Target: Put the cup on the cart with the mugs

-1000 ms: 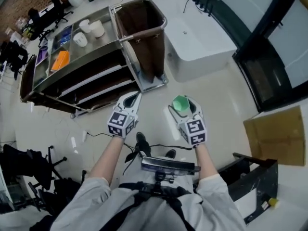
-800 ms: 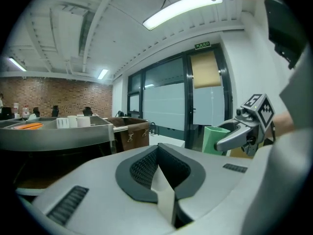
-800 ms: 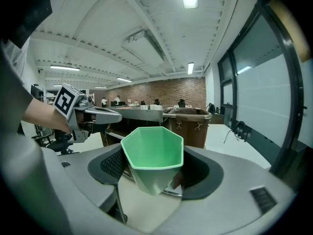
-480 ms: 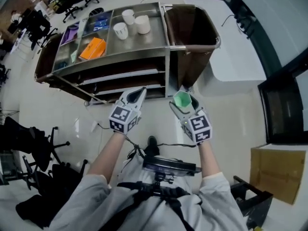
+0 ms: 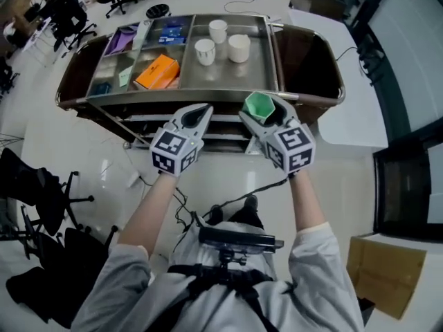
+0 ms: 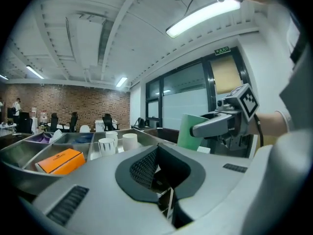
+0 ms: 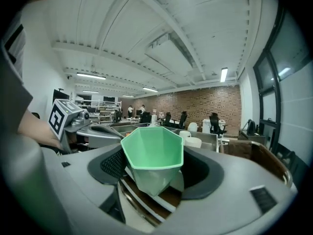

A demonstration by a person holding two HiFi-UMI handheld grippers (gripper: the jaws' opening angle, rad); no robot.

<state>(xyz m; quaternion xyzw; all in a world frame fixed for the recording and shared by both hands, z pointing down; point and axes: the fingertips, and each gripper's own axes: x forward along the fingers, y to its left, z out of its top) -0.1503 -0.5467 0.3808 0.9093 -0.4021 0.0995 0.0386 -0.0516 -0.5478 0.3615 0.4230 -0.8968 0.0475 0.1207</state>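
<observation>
A green faceted cup sits upright between the jaws of my right gripper, which is shut on it; in the right gripper view the cup fills the middle. It hangs over the front edge of the steel cart. Three white mugs stand in the cart's top right compartment, beyond the cup. My left gripper is beside it to the left, jaws together with nothing in them. The left gripper view shows the cup and mugs.
The cart's other compartments hold an orange box, a purple item and a blue item. A brown bag hangs on the cart's right end. A white table stands right, office chairs left, a cable on the floor.
Both grippers have travelled forward and up to the cart. The cart has come from the upper left to the middle of the head view, and the cup is now at its front edge.
</observation>
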